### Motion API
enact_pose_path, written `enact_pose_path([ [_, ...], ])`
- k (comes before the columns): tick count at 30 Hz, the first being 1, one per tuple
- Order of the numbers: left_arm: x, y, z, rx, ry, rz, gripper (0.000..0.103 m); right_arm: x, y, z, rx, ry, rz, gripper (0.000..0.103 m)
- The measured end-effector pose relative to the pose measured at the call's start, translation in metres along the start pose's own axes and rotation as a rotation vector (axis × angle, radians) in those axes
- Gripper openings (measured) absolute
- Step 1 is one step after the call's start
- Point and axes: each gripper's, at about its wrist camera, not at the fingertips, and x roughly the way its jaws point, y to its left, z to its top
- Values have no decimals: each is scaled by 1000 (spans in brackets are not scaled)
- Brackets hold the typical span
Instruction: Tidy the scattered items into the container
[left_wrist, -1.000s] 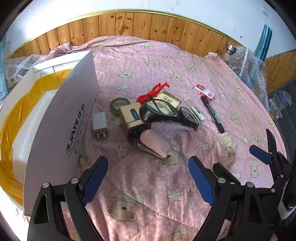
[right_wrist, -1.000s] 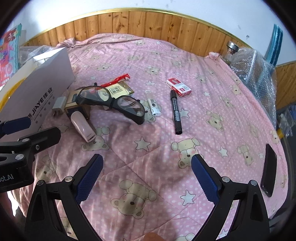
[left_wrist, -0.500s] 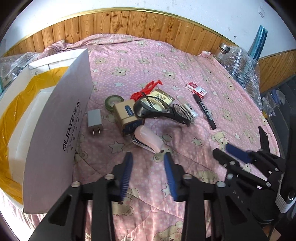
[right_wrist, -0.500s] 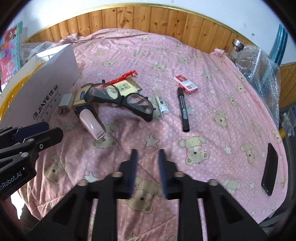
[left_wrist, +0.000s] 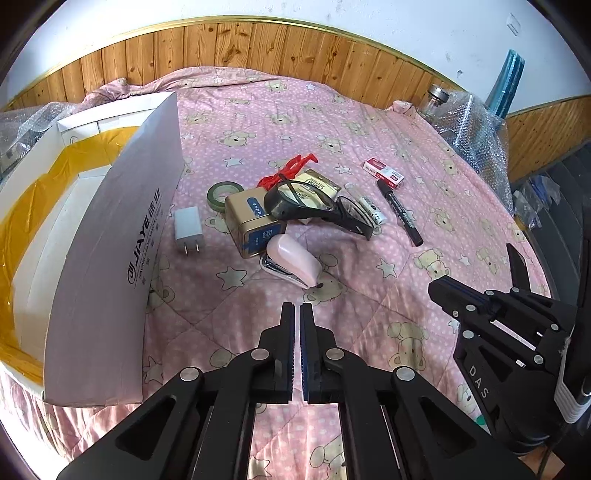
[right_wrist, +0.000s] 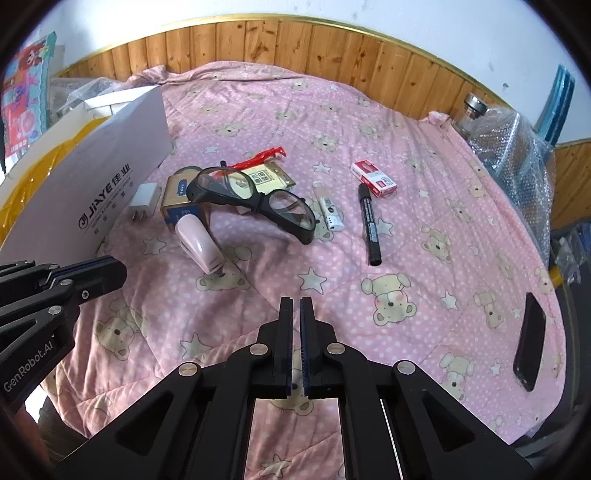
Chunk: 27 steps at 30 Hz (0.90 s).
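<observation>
Small items lie scattered on a pink bear-print quilt: a pink stapler (left_wrist: 293, 261) (right_wrist: 201, 245), black safety glasses (left_wrist: 321, 206) (right_wrist: 255, 199), a gold tin (left_wrist: 251, 225), a white charger plug (left_wrist: 189, 230) (right_wrist: 143, 197), a green tape roll (left_wrist: 223, 192), a black marker (left_wrist: 400, 212) (right_wrist: 369, 225), a red staple box (left_wrist: 384, 173) (right_wrist: 373, 178), a red clip (left_wrist: 288, 170) and a white tube (right_wrist: 329, 211). The open white box (left_wrist: 122, 236) with yellow lining stands at left. My left gripper (left_wrist: 297, 308) and right gripper (right_wrist: 295, 301) hover shut and empty, nearer than the pile.
A black phone (right_wrist: 530, 349) lies near the quilt's right edge. Bubble wrap (left_wrist: 476, 136) and a glass jar (left_wrist: 436, 99) sit at the far right corner. Wood panelling runs behind the bed. The right gripper's body (left_wrist: 517, 339) is close on the left gripper's right.
Both grippers went from wide open to shut, with nothing between the fingers. Both views pulled back and up slightly from the pile. The items have not moved.
</observation>
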Motion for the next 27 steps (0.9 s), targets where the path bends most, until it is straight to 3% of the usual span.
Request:
enact_pose_path([
  [1, 1, -2, 0, 5, 2, 0, 12, 1, -1, 0, 2, 2, -3, 13],
  [2, 2, -4, 0, 10, 4, 0, 17, 3, -2, 0, 5, 4, -8, 30],
  [4, 4, -6, 1, 11, 6, 2, 51, 6, -5, -1, 15, 2, -16, 47],
  [6, 6, -7, 2, 2, 7, -7, 63, 12, -9, -1, 24, 13, -20, 47],
  [13, 34, -2, 10, -53, 69, -24, 64, 39, -23, 3, 48, 65, -6, 47],
  [27, 93, 11, 34, -133, 142, 45, 64, 99, -66, 28, 114, 135, 14, 47],
])
